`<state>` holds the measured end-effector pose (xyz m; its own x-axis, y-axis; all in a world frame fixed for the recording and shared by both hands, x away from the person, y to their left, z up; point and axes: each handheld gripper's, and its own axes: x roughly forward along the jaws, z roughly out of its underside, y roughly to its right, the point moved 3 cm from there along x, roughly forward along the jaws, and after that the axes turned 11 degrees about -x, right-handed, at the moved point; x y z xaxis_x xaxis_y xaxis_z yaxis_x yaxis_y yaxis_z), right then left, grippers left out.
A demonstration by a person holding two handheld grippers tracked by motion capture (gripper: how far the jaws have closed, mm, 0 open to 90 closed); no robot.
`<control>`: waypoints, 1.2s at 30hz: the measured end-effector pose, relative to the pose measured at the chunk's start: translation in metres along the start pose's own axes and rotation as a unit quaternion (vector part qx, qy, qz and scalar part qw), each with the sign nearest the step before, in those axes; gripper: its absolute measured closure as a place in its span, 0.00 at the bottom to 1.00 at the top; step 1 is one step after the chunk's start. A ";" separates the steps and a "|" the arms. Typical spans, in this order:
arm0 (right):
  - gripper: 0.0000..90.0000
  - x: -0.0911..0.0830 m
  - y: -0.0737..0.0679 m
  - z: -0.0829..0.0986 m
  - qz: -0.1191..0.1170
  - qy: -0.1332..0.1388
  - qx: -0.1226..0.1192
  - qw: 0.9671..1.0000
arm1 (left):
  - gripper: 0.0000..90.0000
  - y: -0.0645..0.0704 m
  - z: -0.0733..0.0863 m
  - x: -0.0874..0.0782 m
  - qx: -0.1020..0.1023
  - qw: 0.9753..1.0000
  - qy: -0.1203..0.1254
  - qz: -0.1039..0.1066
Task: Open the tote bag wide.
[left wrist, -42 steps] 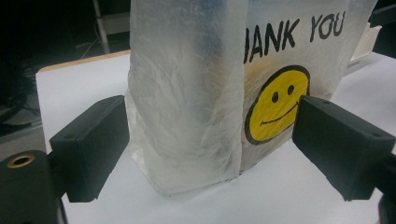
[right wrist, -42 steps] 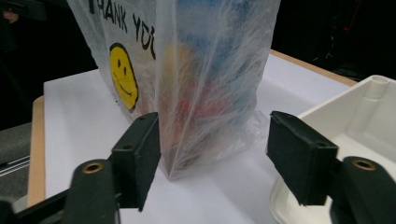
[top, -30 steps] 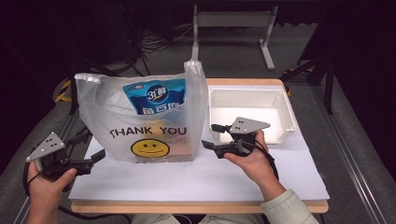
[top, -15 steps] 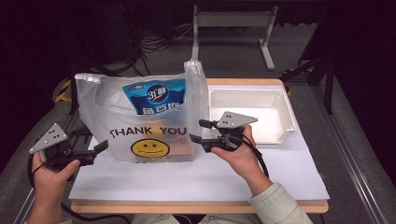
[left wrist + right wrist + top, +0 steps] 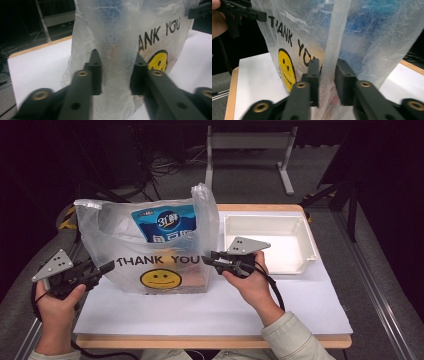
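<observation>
The translucent plastic bag (image 5: 150,252) printed "THANK YOU" stands upright on the left half of the white table (image 5: 300,305), with a blue snack packet (image 5: 167,222) inside and an empty white bin (image 5: 272,242) just to its right. The left gripper (image 5: 106,267) and right gripper (image 5: 206,257) have reached opposite side edges, each with its jaws spread around a fold of film, so I judge the grasp is set up but closing and lifting remain. What lies at the bag's bottom is blurred behind the film.
</observation>
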<state>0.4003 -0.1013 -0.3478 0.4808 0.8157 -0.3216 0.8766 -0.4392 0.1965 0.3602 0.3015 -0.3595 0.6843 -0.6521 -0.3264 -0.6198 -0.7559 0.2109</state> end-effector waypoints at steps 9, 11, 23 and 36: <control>1.00 -0.002 -0.002 0.008 -0.006 -0.010 0.004 1.000 | 0.95 0.000 0.009 0.002 -0.006 1.000 -0.029 0.004; 1.00 -0.002 -0.003 0.012 -0.011 -0.014 0.009 1.000 | 0.96 -0.001 0.013 0.003 -0.007 0.999 -0.036 0.005; 1.00 -0.004 -0.006 0.036 -0.031 -0.050 0.022 0.998 | 0.98 -0.003 0.037 0.010 -0.017 0.997 -0.072 0.012; 1.00 0.002 -0.011 0.059 -0.042 -0.070 0.036 0.996 | 0.98 -0.007 0.051 0.016 -0.015 0.995 -0.100 0.011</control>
<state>0.3926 -0.1170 -0.4053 0.3992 0.7926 -0.4609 0.9106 -0.4015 0.0982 0.3562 0.2992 -0.4138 0.5779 -0.6465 -0.4980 -0.6198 -0.7447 0.2475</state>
